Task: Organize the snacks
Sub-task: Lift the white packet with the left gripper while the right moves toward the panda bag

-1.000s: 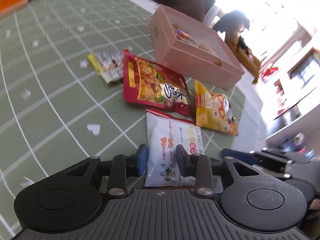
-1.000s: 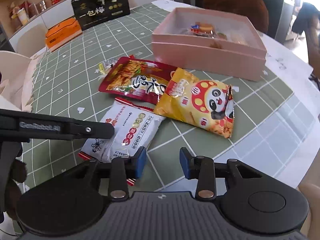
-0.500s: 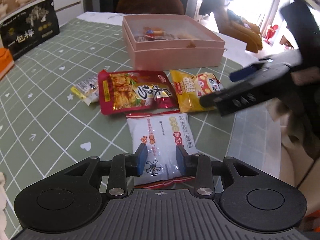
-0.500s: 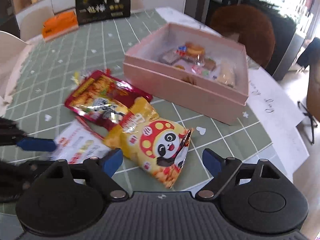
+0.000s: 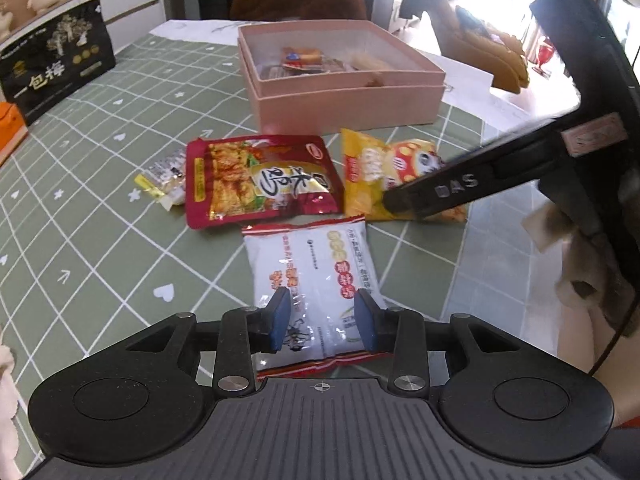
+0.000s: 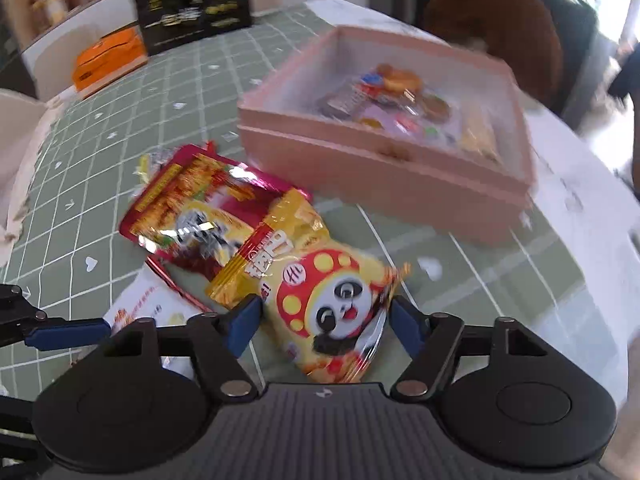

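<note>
The left gripper (image 5: 322,320) points down at a white snack packet (image 5: 316,280) lying flat on the worktop (image 5: 100,220), which carries a green grid-patterned cloth. Its jaws have just been opening a little; they stand apart over the near half of the packet, one blue pad toward each long edge, and no pad visibly presses on the wrapper.

The right gripper (image 6: 324,320) points down at a yellow panda snack bag (image 6: 328,300). Its jaws have just been closing from a wider spread; they stand apart with the near end of the bag between them. The right pad sits at the bag's crimped edge. Whether it touches cannot be told, as the right wrist view is blurred.

A red snack pouch (image 5: 260,180) lies beyond the white packet, its right edge beside the yellow bag. A small clear-and-yellow wrapped sweet (image 5: 164,176) lies against the pouch's left edge.

A pink box (image 5: 344,96) stands open beyond the loose snacks, apart from them, with several small wrapped snacks inside. A black gift bag (image 5: 56,72) and an orange box (image 6: 108,60) stand at the far left of the worktop.
</note>
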A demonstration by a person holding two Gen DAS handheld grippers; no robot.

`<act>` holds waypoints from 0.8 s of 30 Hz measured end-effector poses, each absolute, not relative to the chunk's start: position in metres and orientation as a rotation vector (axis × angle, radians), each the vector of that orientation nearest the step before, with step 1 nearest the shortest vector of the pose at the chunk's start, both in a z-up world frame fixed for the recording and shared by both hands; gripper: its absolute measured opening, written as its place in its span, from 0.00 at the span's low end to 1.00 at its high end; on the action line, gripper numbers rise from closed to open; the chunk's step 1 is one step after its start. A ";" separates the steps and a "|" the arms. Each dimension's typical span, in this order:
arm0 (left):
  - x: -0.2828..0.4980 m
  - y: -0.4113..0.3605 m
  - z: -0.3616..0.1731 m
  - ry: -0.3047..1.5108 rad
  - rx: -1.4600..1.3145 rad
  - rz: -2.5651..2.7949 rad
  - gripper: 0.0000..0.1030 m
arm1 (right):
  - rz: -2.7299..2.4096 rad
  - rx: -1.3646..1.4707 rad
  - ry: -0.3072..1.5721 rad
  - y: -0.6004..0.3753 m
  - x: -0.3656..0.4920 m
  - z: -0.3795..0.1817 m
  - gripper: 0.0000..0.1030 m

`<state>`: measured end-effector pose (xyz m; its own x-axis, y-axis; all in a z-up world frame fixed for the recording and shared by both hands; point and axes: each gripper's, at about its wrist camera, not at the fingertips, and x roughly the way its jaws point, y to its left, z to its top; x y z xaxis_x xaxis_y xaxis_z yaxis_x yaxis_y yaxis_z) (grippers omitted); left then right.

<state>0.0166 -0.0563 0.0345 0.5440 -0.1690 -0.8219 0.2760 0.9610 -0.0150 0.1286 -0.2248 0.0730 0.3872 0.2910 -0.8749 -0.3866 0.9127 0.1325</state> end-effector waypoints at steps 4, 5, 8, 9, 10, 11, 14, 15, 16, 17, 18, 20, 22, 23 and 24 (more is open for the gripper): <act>0.013 -0.071 0.032 0.918 0.216 -0.265 0.43 | 0.378 0.005 1.136 -0.249 0.114 0.069 0.61; 0.012 -0.071 0.032 0.910 0.229 -0.255 0.47 | 0.367 -0.001 1.128 -0.251 0.109 0.070 0.61; 0.014 -0.066 0.031 0.884 0.271 -0.192 0.55 | 0.337 -0.020 1.127 -0.249 0.098 0.070 0.61; 0.016 -0.062 0.031 0.885 0.275 -0.176 0.55 | 0.337 -0.017 1.128 -0.248 0.095 0.071 0.61; 0.017 -0.059 0.032 0.889 0.258 -0.177 0.55 | 0.335 -0.010 1.128 -0.248 0.094 0.071 0.61; 0.018 -0.055 0.032 0.896 0.231 -0.186 0.55 | 0.330 0.001 1.129 -0.249 0.092 0.072 0.61; 0.020 -0.049 0.030 0.910 0.134 -0.229 0.52 | 0.322 0.013 1.129 -0.251 0.087 0.072 0.61; 0.021 -0.046 0.029 0.919 0.082 -0.254 0.52 | 0.321 0.012 1.129 -0.251 0.085 0.072 0.61; 0.022 -0.043 0.026 0.934 0.020 -0.284 0.55 | 0.320 0.008 1.129 -0.252 0.085 0.072 0.62; 0.024 -0.040 0.023 0.949 -0.029 -0.298 0.57 | 0.320 0.004 1.128 -0.252 0.084 0.072 0.63; 0.025 -0.036 0.021 0.955 -0.078 -0.307 0.57 | 0.320 0.002 1.128 -0.253 0.084 0.072 0.65; 0.024 -0.031 0.019 0.949 -0.112 -0.311 0.57 | 0.317 0.005 1.128 -0.254 0.084 0.071 0.69; 0.022 -0.029 0.020 0.948 -0.117 -0.296 0.58 | 0.322 0.007 1.126 -0.254 0.084 0.070 0.73; 0.021 -0.029 0.022 0.951 -0.118 -0.278 0.55 | 0.325 0.002 1.123 -0.253 0.083 0.070 0.75; 0.020 -0.029 0.024 0.951 -0.118 -0.262 0.53 | 0.327 -0.007 1.119 -0.252 0.083 0.069 0.75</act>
